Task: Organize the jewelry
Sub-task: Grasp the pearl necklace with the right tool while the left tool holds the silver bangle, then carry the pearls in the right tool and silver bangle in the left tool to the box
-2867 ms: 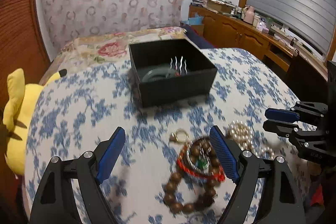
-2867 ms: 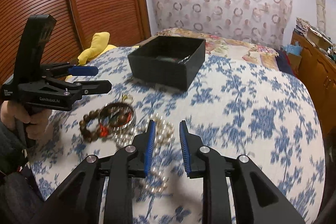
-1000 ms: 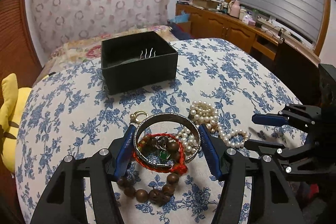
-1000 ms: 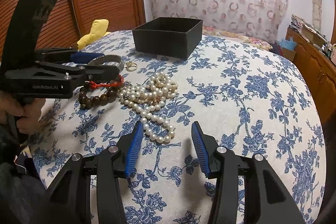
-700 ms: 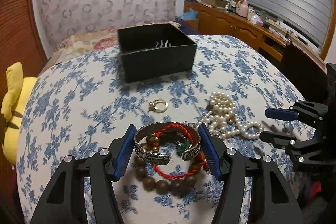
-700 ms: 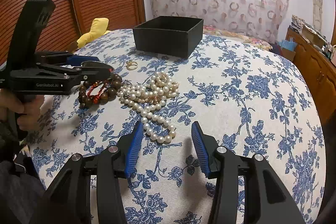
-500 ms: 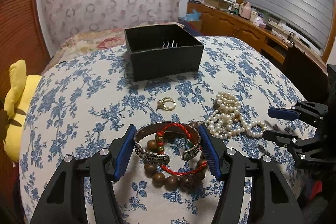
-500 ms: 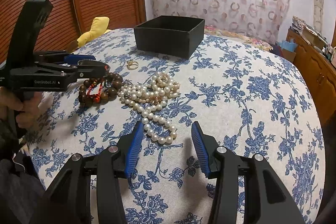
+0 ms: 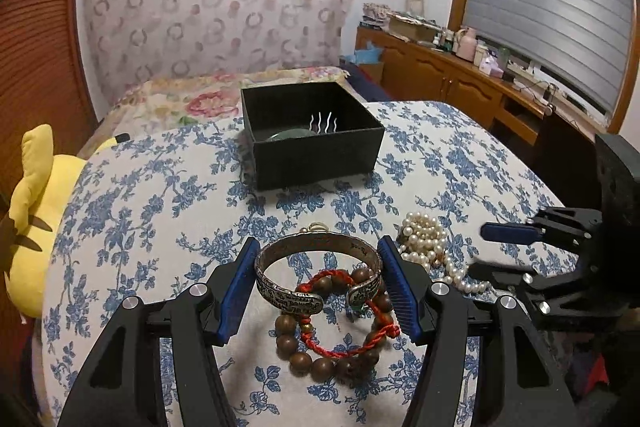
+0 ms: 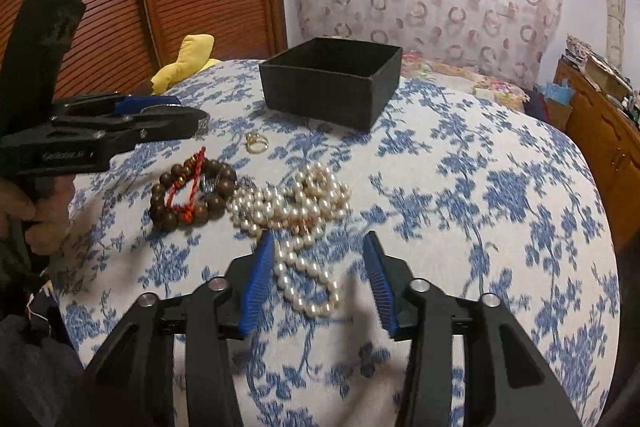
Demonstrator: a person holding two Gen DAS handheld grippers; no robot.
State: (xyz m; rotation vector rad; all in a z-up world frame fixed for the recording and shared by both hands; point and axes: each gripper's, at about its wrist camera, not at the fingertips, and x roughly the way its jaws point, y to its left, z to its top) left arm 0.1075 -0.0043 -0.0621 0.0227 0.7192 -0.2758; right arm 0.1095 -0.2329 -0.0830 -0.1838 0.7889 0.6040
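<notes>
1. The table (image 9: 132,211), under a blue-flowered cloth, is round; its rim curves away on both sides of the left gripper (image 9: 318,285), and a broad stretch of bare cloth lies ahead and to that gripper's left.
2. A yellow plush toy (image 9: 34,211) sits past the table's rim, well off to the left gripper's left.
3. The black box (image 9: 316,155) stands open-topped straight ahead of the left gripper, well apart from it, with bare cloth between (something pale and a few wavy silver pins show inside).
4. The right gripper (image 10: 318,287) has its jaws wide apart and holds nothing; they straddle the near loop of the pearl necklace (image 10: 298,211), whose heap lies just ahead.
5. The wooden bead bracelet (image 9: 320,359) lies on the cloth beneath the left gripper, a red cord bracelet (image 9: 352,327) tangled over it.
6. The silver cuff bangle (image 9: 316,273) is clamped across its width between the left gripper's blue pads (image 9: 236,287); in the right wrist view it sits above the cloth, clear of the bead pile.
7. A small gold ring (image 10: 256,143) lies just beyond the bangle's far edge, between it and the box.
</notes>
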